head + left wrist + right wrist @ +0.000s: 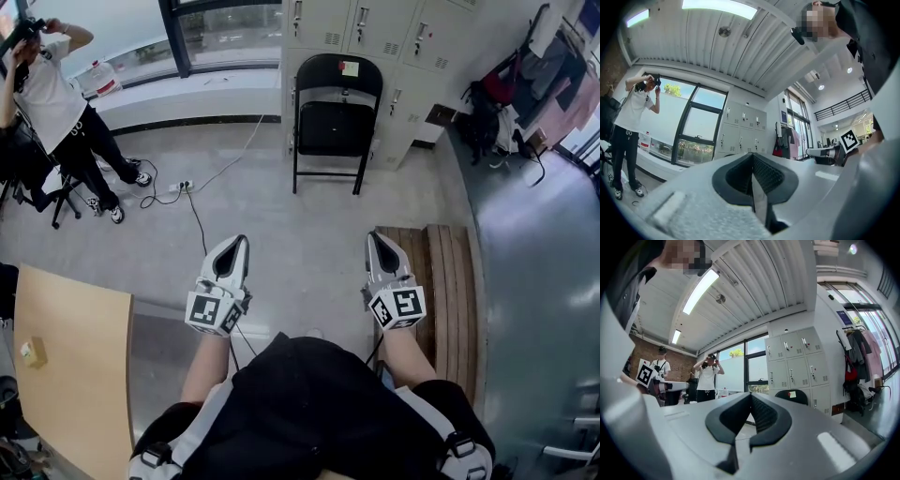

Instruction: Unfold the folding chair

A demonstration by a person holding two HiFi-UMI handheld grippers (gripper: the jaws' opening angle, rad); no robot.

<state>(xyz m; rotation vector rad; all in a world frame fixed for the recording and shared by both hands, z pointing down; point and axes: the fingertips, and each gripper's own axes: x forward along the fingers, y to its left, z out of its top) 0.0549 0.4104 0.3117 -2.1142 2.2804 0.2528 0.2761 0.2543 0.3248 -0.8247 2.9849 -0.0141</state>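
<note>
My left gripper (240, 246) and right gripper (374, 238) are out in front of me, side by side and apart, both pointing ahead over the floor (300, 234). Each has its jaws pressed together with nothing between them.

At my left is the corner of a wooden table (75, 375) with a small box (33, 352) on it. At my right, just beside the right gripper, a slatted wooden bench (455, 300) lies along the edge of a darker, shinier strip of floor.

The floor ahead is pale grey and speckled. A black cable (197, 220) crosses it from a power strip (180, 187) toward me.

The chair (336, 122) stands well beyond both grippers, straight ahead, black, with its back against the lockers (375, 28). Its seat looks down already, though from this angle I can't be sure. A small tag sits on its backrest.

Left of the lockers a low ledge runs under a dark-framed window (225, 28), and a jug (101, 80) stands on it. A person (56, 103) stands at the far left with both hands raised to the head. Clothes (553, 66) hang at the far right.
</note>
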